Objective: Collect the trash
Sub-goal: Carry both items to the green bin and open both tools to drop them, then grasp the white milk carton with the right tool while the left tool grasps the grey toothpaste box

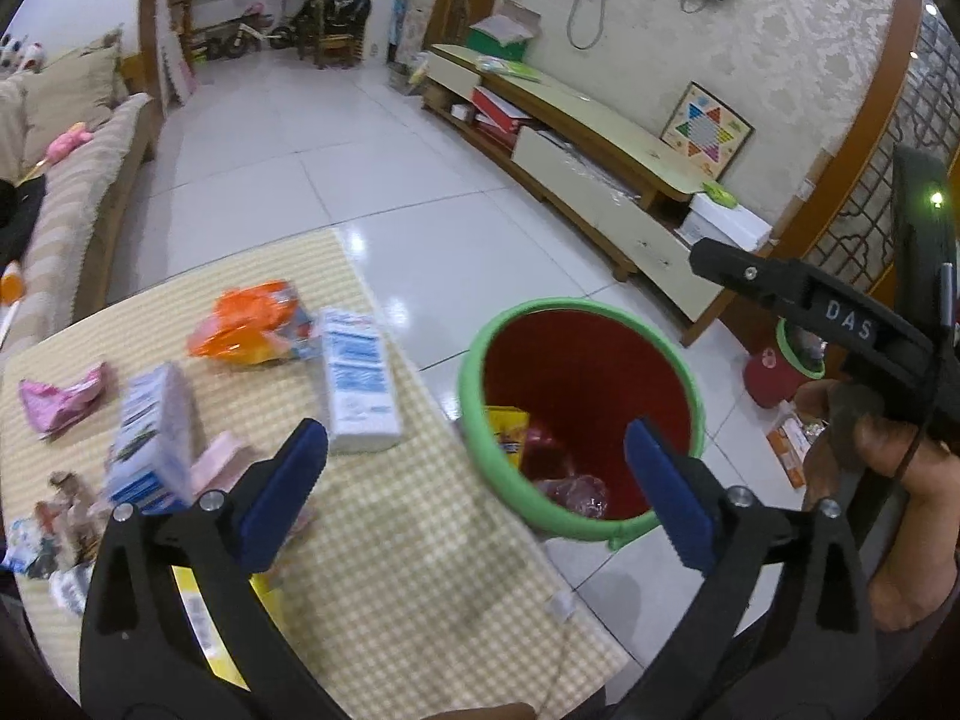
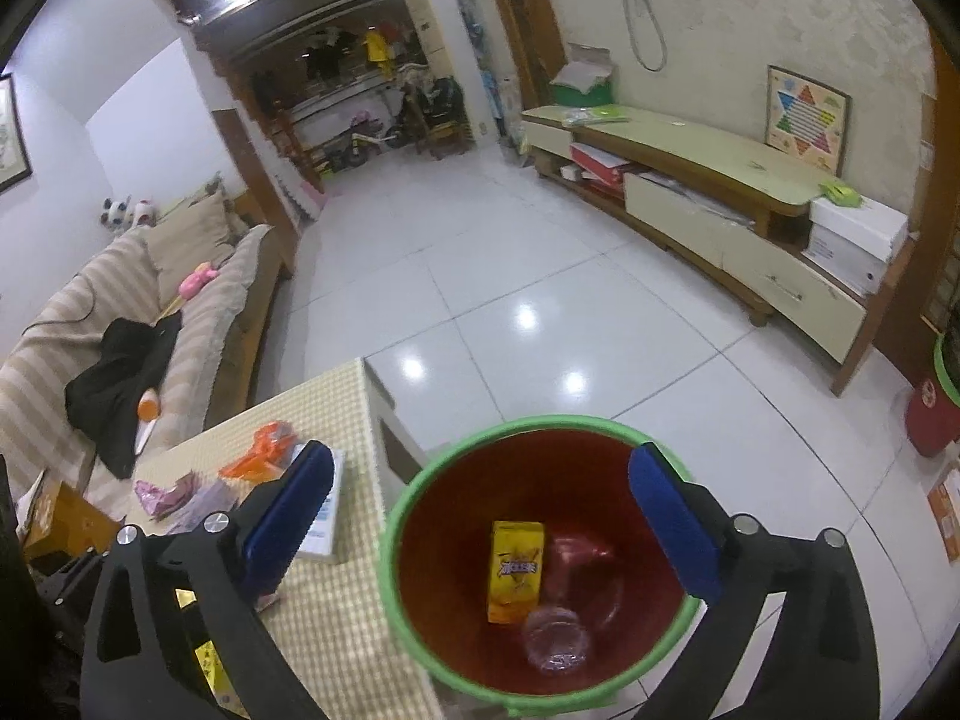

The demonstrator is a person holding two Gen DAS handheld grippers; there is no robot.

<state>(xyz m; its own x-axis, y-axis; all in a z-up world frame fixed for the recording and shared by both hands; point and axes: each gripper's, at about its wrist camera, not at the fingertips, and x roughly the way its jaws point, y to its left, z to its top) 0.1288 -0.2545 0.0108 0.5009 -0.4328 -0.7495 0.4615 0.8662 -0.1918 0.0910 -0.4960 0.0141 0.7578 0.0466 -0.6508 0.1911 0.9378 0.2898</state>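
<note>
A red bin with a green rim point(image 1: 474, 396) point(image 2: 390, 540) stands on the floor beside a low table with a yellow checked cloth point(image 1: 420, 570) point(image 2: 336, 612). Inside lie a yellow carton point(image 2: 516, 570) point(image 1: 507, 429) and a clear plastic bottle point(image 2: 555, 639). On the table are an orange wrapper point(image 1: 252, 324) point(image 2: 264, 450), a white and blue carton point(image 1: 360, 378), a second blue and white carton point(image 1: 150, 438), a pink wrapper point(image 1: 60, 399) and small scraps point(image 1: 54, 534). My left gripper point(image 1: 474, 492) is open and empty over the table edge. My right gripper point(image 2: 480, 522) is open and empty above the bin.
A sofa point(image 2: 120, 300) with a black garment stands left of the table. A long TV cabinet point(image 2: 720, 192) runs along the right wall. A second red bin point(image 1: 780, 372) stands at the right. White tiled floor point(image 2: 480, 252) lies beyond.
</note>
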